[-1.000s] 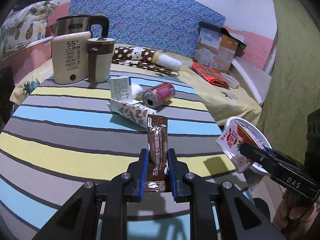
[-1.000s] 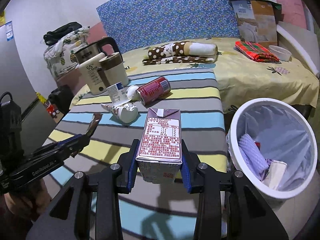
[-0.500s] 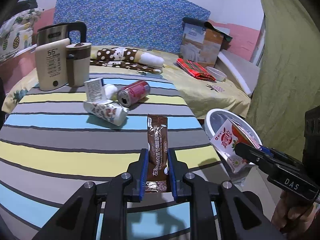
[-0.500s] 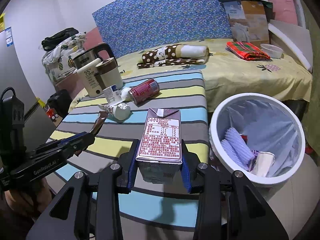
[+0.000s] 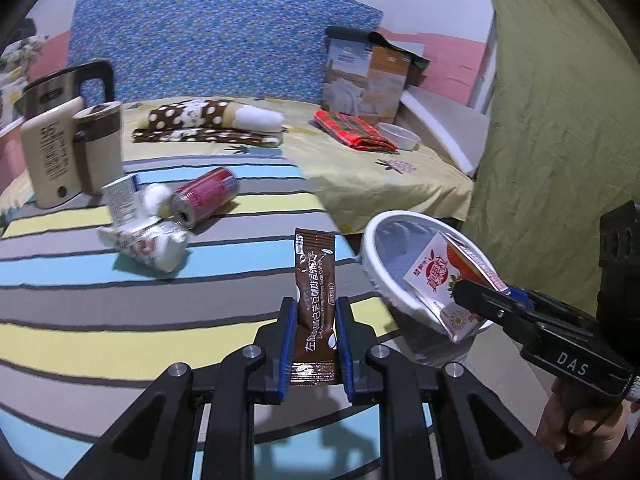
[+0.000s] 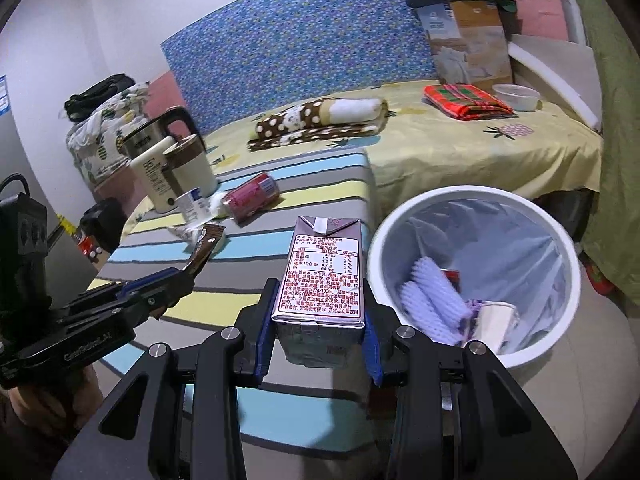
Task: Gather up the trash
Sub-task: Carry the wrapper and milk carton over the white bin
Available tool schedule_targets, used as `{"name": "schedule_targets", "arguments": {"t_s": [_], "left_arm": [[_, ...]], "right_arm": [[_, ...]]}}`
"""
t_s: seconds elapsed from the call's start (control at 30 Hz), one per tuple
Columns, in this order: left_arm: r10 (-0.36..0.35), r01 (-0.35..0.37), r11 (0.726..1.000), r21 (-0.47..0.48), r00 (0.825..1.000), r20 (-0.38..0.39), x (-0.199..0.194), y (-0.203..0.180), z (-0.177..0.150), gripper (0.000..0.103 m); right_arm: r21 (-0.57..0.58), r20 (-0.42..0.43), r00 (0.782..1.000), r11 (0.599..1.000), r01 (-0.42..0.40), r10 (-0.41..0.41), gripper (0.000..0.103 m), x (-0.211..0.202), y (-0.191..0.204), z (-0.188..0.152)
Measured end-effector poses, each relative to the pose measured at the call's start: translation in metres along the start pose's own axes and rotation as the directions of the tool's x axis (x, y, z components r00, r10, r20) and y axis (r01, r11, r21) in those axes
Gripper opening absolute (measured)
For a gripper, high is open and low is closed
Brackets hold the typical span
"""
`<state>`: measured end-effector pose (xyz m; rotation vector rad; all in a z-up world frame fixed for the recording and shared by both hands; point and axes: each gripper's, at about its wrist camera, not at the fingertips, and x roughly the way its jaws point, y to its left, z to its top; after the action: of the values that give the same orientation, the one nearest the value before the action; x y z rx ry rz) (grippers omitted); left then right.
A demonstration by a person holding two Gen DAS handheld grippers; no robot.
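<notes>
Striped table (image 5: 120, 336) edge runs just right of the left gripper (image 5: 316, 344); past it, off the edge and lower, sits the white trash bin (image 6: 468, 196), mouth open, partly filled, bare floor around its near side. The yellow bed (image 6: 460, 152) butts the table's far edge. Room above the bin mouth is clear except for the right gripper's load.

Left gripper: fingers narrow, blue pads (image 5: 289, 340) clamped on both long edges of a brown coffee sachet (image 5: 314, 280). Sachet's long axis runs straight ahead along the fingers, top end pointing away, sticking out well past the tips, over the table near its right edge.

Right gripper (image 6: 318, 320): fingers about half apart, clamped on the sides of a drink carton (image 6: 324, 276). Carton's long axis runs along the fingers, folded top pointing forward, label side up. From the left camera the carton overlaps the near rim of the bin; from its own camera the bin lies just right of the fingers.

Ahead-left of both grippers, on the table: red can (image 5: 204, 196) on its side, crumpled wrapper (image 5: 148, 242), small box (image 5: 120, 200), kettle (image 5: 60, 136).
</notes>
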<state>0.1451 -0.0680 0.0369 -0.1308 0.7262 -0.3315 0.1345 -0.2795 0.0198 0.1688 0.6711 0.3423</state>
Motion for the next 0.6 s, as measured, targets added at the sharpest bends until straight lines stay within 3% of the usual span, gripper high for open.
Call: {"name": "schedule_targets", "arguments": {"t_s": [0.6], "left_arm": [[-0.141, 0.148, 0.983, 0.106, 0.987, -0.071, 0.063, -0.071, 0.019, 0.020]], "right_arm": [[0.121, 0.017, 0.990, 0.983, 0.137, -0.140, 0.039, -0.013, -0.066, 0.001]]}}
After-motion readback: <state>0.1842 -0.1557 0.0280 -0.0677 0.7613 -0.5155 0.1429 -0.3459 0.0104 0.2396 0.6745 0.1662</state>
